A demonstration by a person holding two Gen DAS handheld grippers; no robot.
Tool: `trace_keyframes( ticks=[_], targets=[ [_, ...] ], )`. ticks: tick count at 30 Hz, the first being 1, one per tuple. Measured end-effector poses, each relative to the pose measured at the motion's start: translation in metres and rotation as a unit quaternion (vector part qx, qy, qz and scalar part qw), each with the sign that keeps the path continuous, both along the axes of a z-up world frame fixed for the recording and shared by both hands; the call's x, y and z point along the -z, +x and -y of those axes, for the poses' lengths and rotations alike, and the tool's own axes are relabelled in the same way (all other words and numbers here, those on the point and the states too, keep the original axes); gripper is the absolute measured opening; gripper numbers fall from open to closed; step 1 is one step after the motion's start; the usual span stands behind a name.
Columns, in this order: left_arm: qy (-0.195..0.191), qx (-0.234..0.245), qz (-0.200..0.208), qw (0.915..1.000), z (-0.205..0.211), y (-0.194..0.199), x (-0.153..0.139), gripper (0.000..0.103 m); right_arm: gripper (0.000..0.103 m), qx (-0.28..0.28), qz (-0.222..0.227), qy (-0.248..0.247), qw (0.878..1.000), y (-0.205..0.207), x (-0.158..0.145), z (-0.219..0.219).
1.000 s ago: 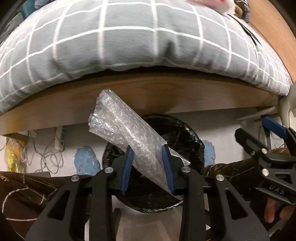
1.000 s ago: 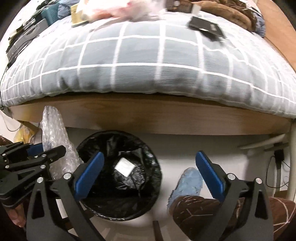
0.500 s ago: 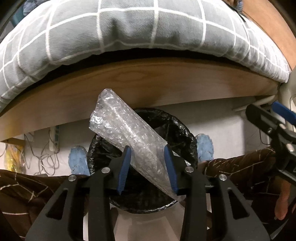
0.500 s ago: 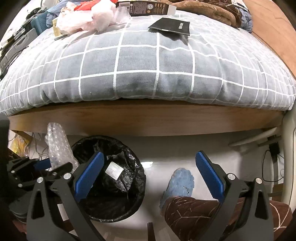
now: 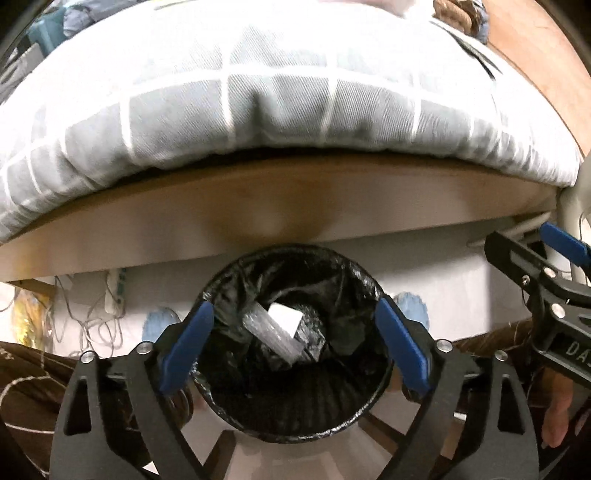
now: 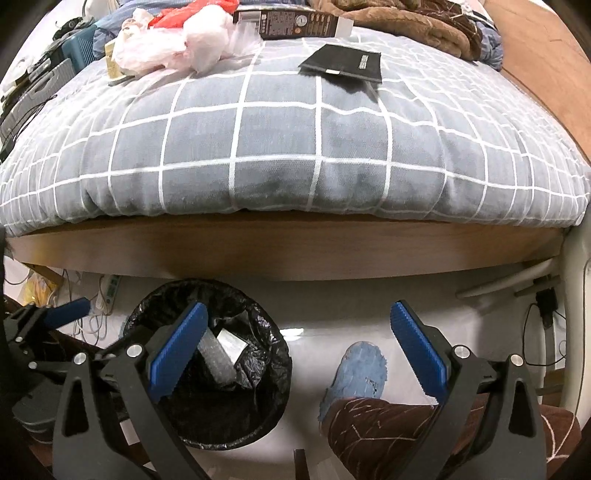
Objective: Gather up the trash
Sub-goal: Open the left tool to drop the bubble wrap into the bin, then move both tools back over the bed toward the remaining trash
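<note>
A round bin with a black liner point(image 5: 225, 280) stands on the floor below the bed edge; it also shows in the right wrist view point(image 6: 144, 310). A roll of clear bubble wrap point(image 5: 275, 338) lies inside it next to a white paper piece point(image 5: 283, 320). My left gripper point(image 5: 295, 349) is open and empty, straight above the bin. My right gripper point(image 6: 297, 354) is open and empty, to the right of the bin. On the bed lie a crumpled pink-white plastic bag point(image 6: 173, 44), a black flat packet point(image 6: 341, 63) and a long dark box point(image 6: 295, 23).
A bed with a grey checked quilt point(image 6: 295, 147) on a wooden frame point(image 6: 295, 254) fills the upper view. Blue slippers point(image 6: 356, 376) and brown-trousered legs point(image 6: 388, 435) are by the bin. Cables and a power strip point(image 6: 109, 291) lie left under the bed.
My left gripper opened and the bubble wrap dropped into the bin. The right gripper rose and now sees more of the bed top.
</note>
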State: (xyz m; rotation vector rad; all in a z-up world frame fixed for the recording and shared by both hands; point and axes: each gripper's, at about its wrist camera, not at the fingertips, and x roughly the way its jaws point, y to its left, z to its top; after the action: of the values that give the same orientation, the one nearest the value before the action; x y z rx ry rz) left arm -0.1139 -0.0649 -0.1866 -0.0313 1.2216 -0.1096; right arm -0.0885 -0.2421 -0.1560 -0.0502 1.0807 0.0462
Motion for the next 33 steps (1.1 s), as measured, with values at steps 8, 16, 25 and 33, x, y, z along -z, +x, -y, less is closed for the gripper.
trace_keyframes(
  ticks=[8,16,25,33],
  targets=[
    [0.008,-0.009,0.041,0.9991,-0.007,0.000,-0.029,0.097,0.095,0.011,0.017,0.007,1.000,0.002,-0.014,0.008],
    [0.002,-0.012,0.067,0.9977,-0.014,0.002,-0.053,0.097,0.095,0.019,0.063,0.004,0.998,0.001,-0.043,0.013],
    [-0.003,-0.022,0.104,0.9943,-0.025,0.014,-0.084,0.097,0.095,0.025,0.094,0.003,0.995,0.007,-0.070,0.023],
    [-0.018,-0.030,0.132,0.9906,-0.032,0.031,-0.104,0.097,0.095,0.032,0.119,0.007,0.992,0.018,-0.087,0.027]
  ],
)
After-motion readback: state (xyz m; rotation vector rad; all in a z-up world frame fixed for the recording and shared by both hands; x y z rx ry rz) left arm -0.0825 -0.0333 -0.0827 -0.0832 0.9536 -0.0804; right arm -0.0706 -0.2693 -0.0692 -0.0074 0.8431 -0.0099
